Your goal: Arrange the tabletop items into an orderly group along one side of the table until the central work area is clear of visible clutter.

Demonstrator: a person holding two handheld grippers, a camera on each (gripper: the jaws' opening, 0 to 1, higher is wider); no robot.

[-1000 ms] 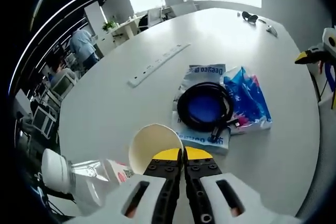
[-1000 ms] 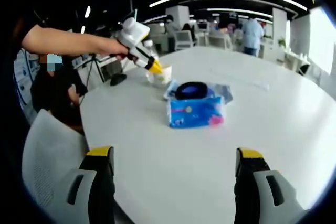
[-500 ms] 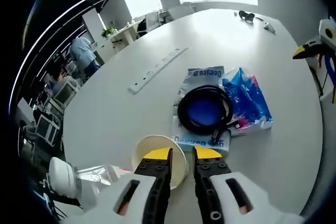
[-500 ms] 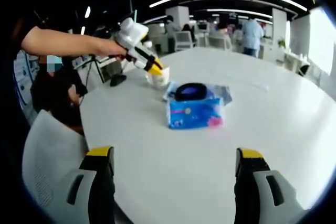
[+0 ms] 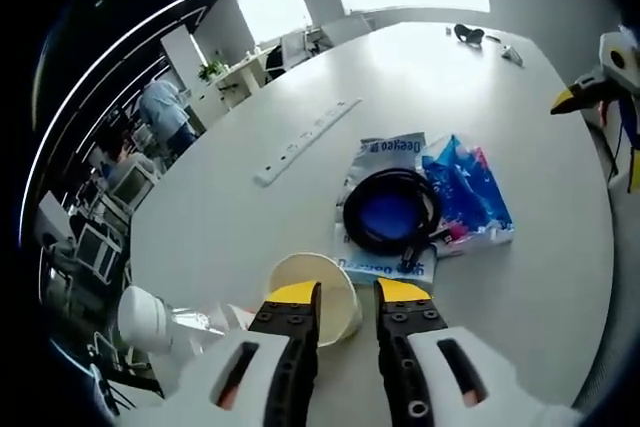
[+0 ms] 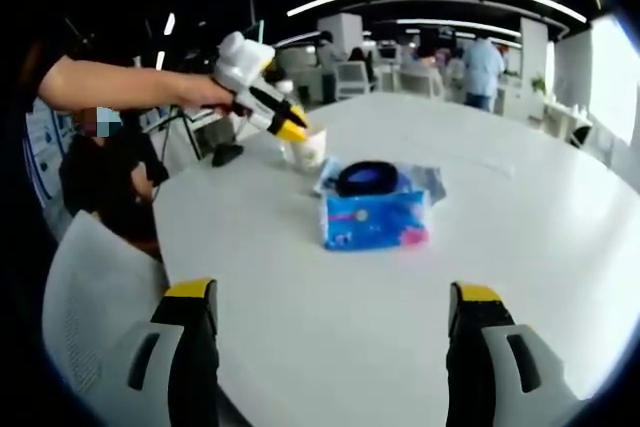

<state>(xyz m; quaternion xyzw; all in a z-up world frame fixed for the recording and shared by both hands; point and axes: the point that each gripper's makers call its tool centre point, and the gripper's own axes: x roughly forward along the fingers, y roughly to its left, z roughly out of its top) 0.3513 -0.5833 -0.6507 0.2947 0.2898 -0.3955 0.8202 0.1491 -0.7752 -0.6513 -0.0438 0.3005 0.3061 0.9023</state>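
Parted slightly, the left gripper jaws hang just above the near rim of the paper cup, gripping nothing. Right gripper jaws are spread wide over the white table. Beyond the cup lie a black cable coil and blue tissue pack. An outstretched arm carries the left gripper.

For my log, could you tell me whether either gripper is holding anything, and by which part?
Nothing is held. The left gripper stands open just over the paper cup, jaws apart and not closed on its rim. The right gripper is wide open.

Bare table nearside; tissue pack and cup beyond.
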